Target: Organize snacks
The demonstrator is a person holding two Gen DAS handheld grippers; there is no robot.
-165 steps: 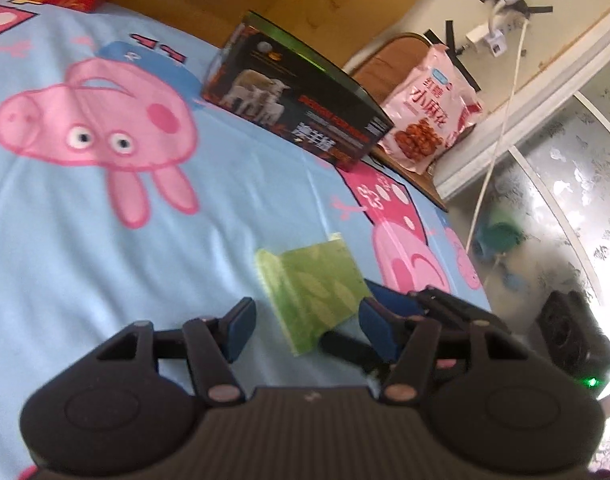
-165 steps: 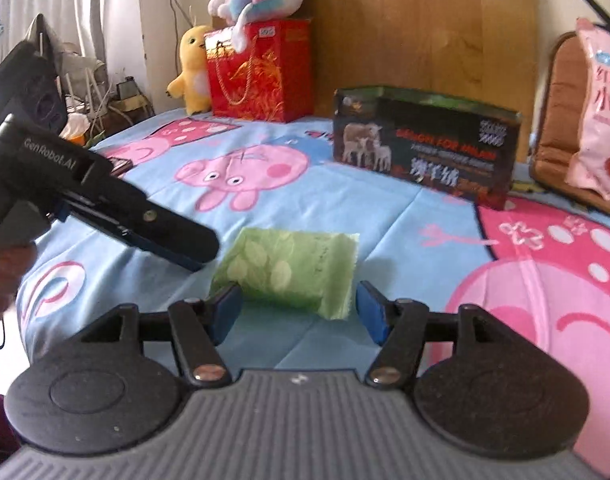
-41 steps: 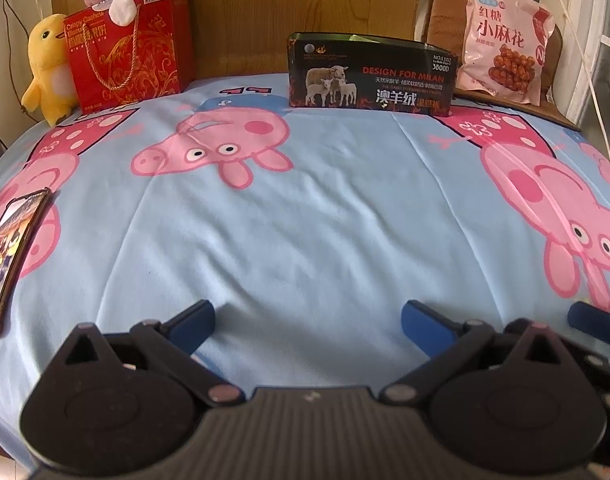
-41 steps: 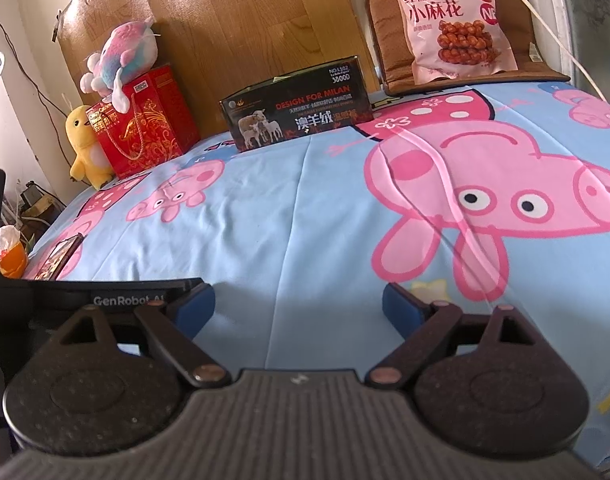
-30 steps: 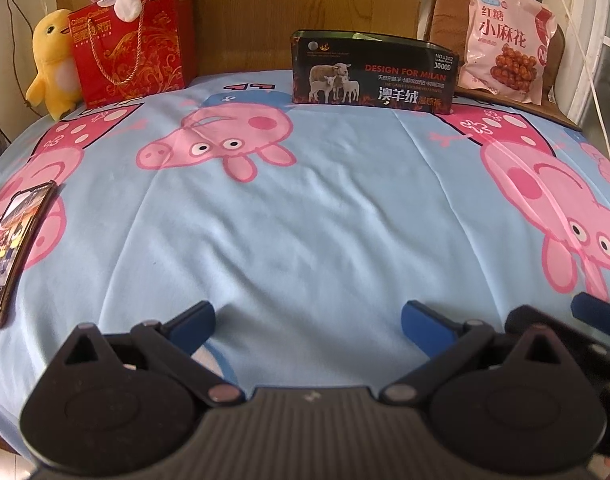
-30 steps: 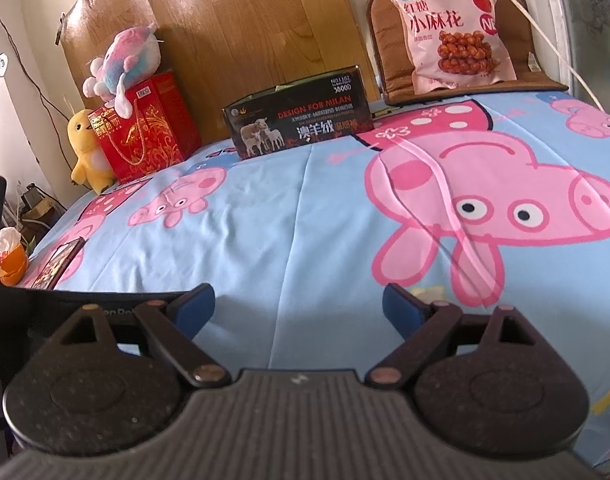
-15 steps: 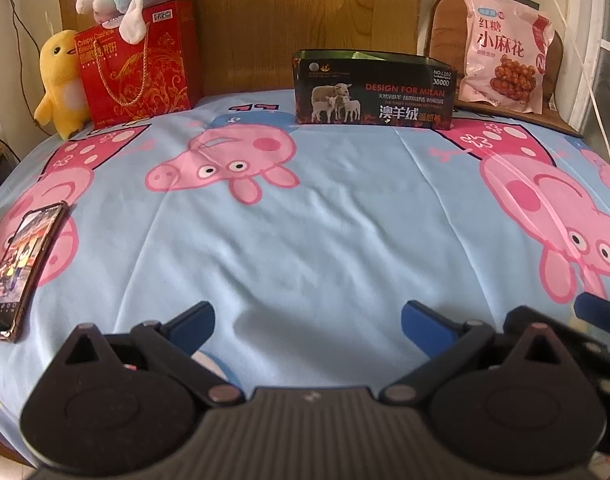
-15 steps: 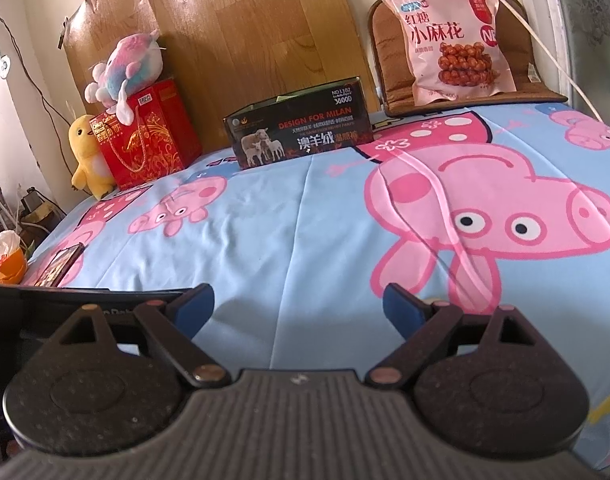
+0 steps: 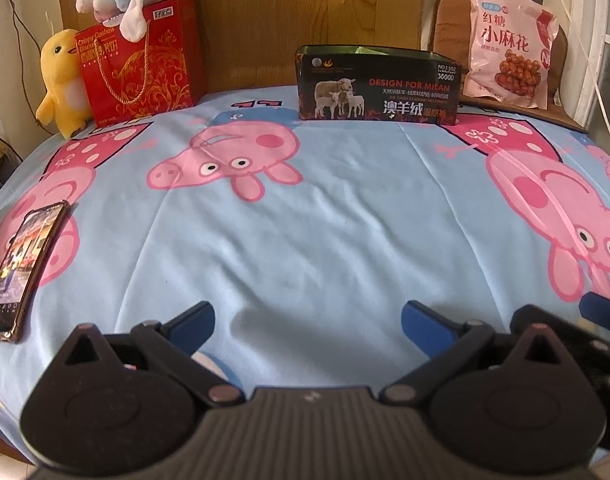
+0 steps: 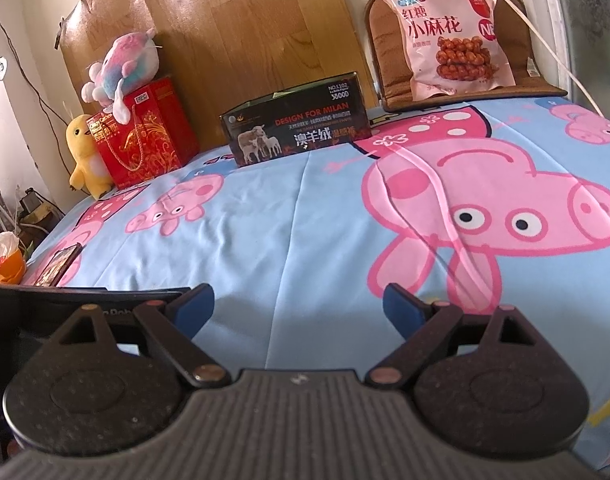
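Both hand-held grippers [image 9: 307, 322] [image 10: 299, 306] spread; box [image 9: 379, 86] far ahead.

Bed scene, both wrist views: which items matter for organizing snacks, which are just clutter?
Job:
black box with sheep picture, open top, green packet edge showing inside
pink snack bag on brown cushion
left gripper, right gripper, both open, empty

Clutter:
phone
red gift bag
yellow duck plush
pastel plush

Light-blue bedsheet [image 9: 305, 240] patterned with pink pigs; black box [image 9: 379, 86] at 12 o'clock; pink snack bag [image 9: 509, 40] at 1 o'clock.
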